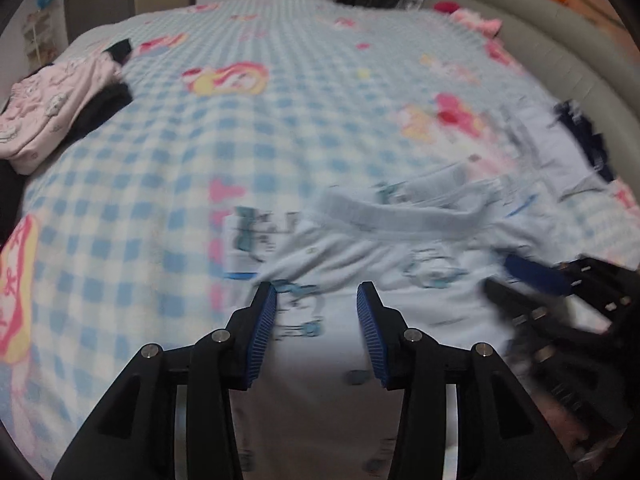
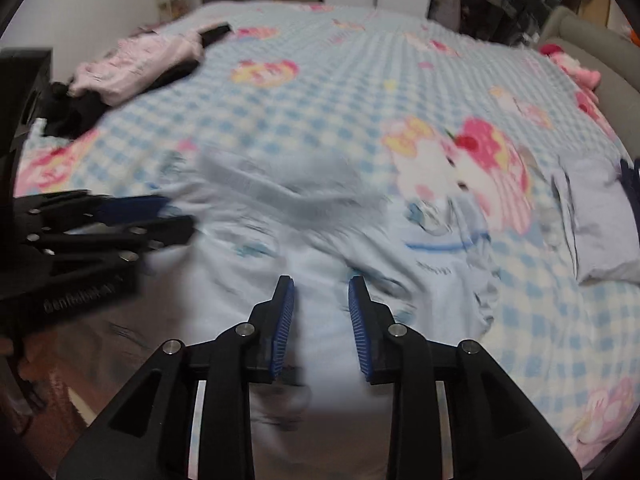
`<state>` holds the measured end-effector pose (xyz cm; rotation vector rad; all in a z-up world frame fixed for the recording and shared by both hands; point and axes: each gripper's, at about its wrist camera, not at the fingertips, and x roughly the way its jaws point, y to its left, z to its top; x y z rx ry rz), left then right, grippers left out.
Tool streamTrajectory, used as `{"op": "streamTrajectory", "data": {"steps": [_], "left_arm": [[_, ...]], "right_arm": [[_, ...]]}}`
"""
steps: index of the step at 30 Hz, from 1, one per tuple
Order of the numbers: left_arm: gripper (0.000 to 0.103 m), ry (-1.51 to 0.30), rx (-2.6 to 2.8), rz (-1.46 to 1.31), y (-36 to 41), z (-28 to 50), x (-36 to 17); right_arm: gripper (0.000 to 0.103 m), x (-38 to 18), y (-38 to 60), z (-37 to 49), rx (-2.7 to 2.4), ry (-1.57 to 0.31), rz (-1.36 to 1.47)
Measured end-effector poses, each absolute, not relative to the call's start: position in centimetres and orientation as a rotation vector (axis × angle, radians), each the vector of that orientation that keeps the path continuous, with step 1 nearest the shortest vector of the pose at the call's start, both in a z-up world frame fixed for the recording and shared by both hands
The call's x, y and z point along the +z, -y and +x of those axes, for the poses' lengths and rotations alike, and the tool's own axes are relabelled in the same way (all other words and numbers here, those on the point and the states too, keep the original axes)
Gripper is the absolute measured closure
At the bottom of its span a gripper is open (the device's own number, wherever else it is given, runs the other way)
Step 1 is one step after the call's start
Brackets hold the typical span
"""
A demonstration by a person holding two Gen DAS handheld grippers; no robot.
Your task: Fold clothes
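Two grippers, left gripper point(image 1: 316, 308) and right gripper point(image 2: 321, 304), hover with fingers spread, pinching nothing, above the pale blue garment point(image 1: 360, 256) lying on the bed point(image 1: 160, 184) just ahead of them. Folding is starting; next, I'd judge, each must pinch an edge.

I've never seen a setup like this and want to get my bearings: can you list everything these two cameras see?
Bedspread: one, blue-and-white check with pink cartoon prints, covering the bed.
Light blue garment: one, pale blue with small prints, spread out right in front of both tools.
Pink clothes: one pile, far left of the bed.
Black clothes: dark pieces beside and under the pink pile.
Lavender garment: one, right edge of the bed.
Headboard: grey, padded, far right.
Left gripper: black with blue fingers, apart over the blue garment.
Right gripper: same, fingers apart.
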<state>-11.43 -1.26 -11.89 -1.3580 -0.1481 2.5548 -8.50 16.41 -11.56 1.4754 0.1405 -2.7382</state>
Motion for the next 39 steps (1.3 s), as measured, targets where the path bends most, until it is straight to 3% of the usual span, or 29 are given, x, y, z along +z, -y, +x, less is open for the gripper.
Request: {"op": "streamTrajectory", "data": {"steps": [4,7,9,10,16,19,21,24,29,35,39], "left_arm": [[0.059,0.165,2.609,-1.401,3.0,-11.9,-12.0],[0.059,0.261,2.619,-1.355,4.3,-12.2,-11.3],[0.059,0.360,2.576,-1.333,4.9,-12.6,-11.1],[0.059,0.323,2.575,-1.342,4.3,-12.8,-11.3],[0.058,0.098,2.632,-1.399,1.7,-13.9,-12.5],[0.055,0.234,2.679,-1.443,4.5,-14.0,-12.7],[0.056,0.337,2.715,-1.435,6.5,-13.6,-12.2],[0.056,0.450,2.728,-1.349,8.2,-11.9,-11.0],[0.059,0.419,2.691,-1.287,6.5,-8.9,-9.9],[0.058,0.302,2.619,-1.269,1.7,-6.4,-10.6],[0.058,0.207,2.604,-1.227,-1.1,-5.7,-10.4]], "right_arm": [[0.080,-10.9,-20.7,-8.1,-2.747,0.111,1.444],[0.075,-9.6,-24.2,-7.5,-2.742,0.371,1.386],[0.075,-9.1,-24.5,-8.1,-2.734,0.392,1.372],[0.074,-8.8,-24.6,-8.4,-2.730,0.400,1.365],[0.069,-10.5,-20.5,-10.7,-2.695,0.024,1.459],[0.064,-11.4,-22.3,-11.0,-2.757,0.082,1.501],[0.064,-10.8,-23.6,-10.5,-2.766,0.223,1.478],[0.062,-9.1,-23.2,-8.8,-2.800,0.177,1.363],[0.062,-8.2,-22.9,-6.4,-2.777,0.201,1.378],[0.062,-9.0,-24.9,-2.7,-2.758,0.392,1.443],[0.062,-9.8,-24.5,-0.7,-2.731,0.371,1.465]]}}
